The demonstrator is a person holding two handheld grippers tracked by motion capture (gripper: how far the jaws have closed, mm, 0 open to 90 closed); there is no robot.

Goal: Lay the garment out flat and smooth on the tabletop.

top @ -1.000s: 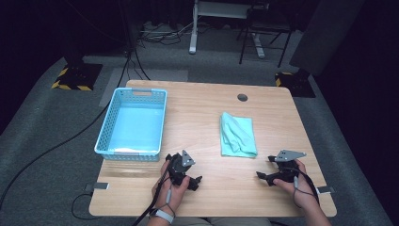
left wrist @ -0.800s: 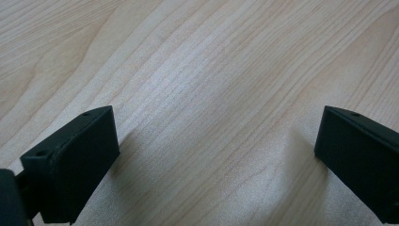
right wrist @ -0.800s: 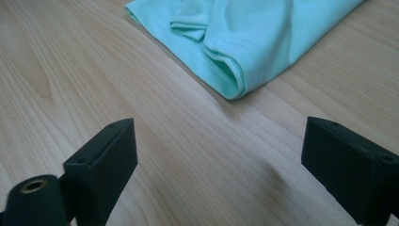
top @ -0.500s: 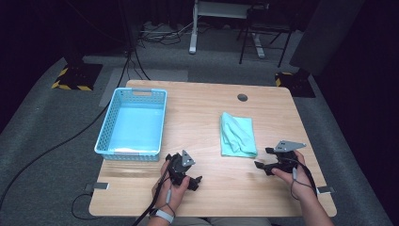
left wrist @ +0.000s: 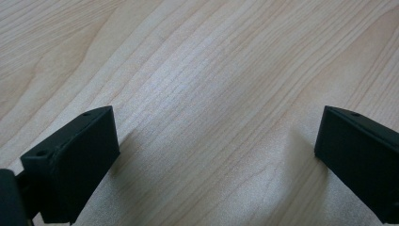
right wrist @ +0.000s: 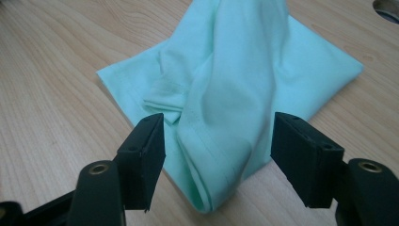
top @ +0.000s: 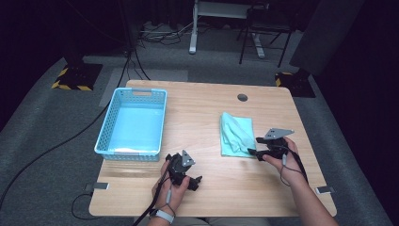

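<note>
— What's nearest you?

— My left gripper [top: 190,181] rests near the table's [top: 207,117] front edge, left of the middle. Its jaws stand wide apart, bare wood between them.

— And the right one?

— My right gripper [top: 252,152] sits toward the right edge, at the cloth's [top: 235,134] near right corner. Its jaws have just been closing. In the right gripper view the near fold of the cloth [right wrist: 226,117] lies between them, but I see a gap on each side, so nothing is pinched yet.

— How does the cloth lie?

— Folded, mint green, right of the table's middle. Its long axis runs from front edge to back edge, a narrow end pointing at me. A raised crease runs along that same line.

— Anything farther off?

— A blue basket [top: 106,140] by the left edge, long side also front to back. Near the back edge there's a round hole [top: 242,97] in the table.
</note>
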